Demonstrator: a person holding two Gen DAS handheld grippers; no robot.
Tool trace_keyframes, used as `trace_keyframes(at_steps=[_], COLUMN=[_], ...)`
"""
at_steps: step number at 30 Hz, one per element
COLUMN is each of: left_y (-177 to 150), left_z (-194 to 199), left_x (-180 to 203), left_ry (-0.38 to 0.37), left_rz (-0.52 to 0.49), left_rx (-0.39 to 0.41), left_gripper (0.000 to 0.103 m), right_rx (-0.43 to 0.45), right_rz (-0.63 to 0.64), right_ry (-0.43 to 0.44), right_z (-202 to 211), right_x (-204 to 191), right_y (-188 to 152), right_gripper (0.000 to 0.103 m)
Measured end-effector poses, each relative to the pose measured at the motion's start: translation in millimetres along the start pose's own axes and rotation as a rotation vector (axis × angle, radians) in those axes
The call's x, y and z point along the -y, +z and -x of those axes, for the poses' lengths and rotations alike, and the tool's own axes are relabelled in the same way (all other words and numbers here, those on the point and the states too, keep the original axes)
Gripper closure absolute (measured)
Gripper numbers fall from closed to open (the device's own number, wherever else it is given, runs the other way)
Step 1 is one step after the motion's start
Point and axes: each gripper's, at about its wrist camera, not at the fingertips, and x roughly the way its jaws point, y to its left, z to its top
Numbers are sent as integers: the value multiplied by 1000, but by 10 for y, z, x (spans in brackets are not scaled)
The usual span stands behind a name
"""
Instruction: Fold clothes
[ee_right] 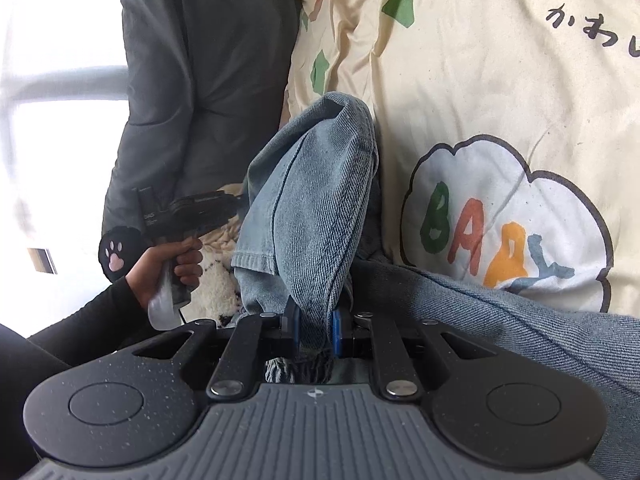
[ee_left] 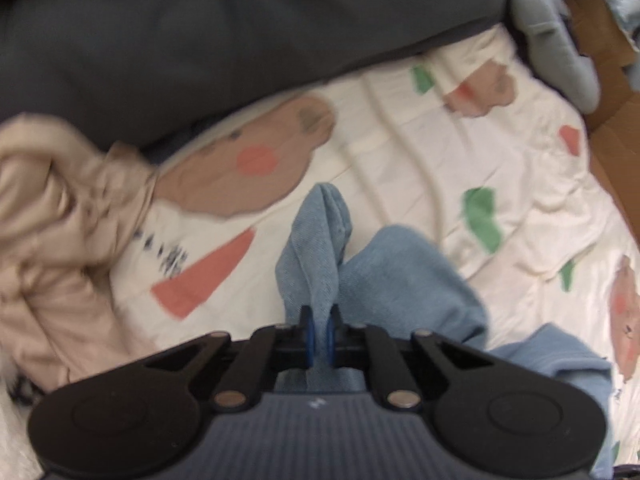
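Observation:
Light blue denim jeans (ee_left: 400, 280) lie bunched on a cream bedsheet (ee_left: 400, 160) printed with cartoon shapes. In the left wrist view my left gripper (ee_left: 319, 330) points steeply down and is shut on a thin fold of the denim that rises between its blue pads (ee_left: 307, 332). In the right wrist view my right gripper (ee_right: 314, 330) is shut on a thick bunched hem of the same jeans (ee_right: 312, 208), which stand up in front of it. The other gripper (ee_right: 192, 212), held in a hand (ee_right: 168, 264), meets the denim at the left.
A beige garment (ee_left: 60, 232) lies crumpled at the left of the sheet. A dark grey cushion (ee_left: 200, 40) runs along the far side, with a grey plush item (ee_left: 552, 48) and brown cardboard (ee_left: 612, 80) at the right. A fluffy white-and-black item (ee_right: 216, 280) sits beside the hand.

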Motion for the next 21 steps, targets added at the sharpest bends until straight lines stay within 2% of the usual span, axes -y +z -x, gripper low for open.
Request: trace_keyframes(at_steps=[10, 21], left_y=[650, 1126], left_z=[323, 745], left_x=[792, 1627], left_ry=[-80, -150], left_rz=[-140, -230], left_rx=[87, 231], left_gripper=[98, 99], right_rx=[49, 69], right_rz=[11, 77], right_ry=[42, 104], right_z=[117, 267], right_x=[-120, -396], right_y=[169, 277], right_gripper=[90, 90])
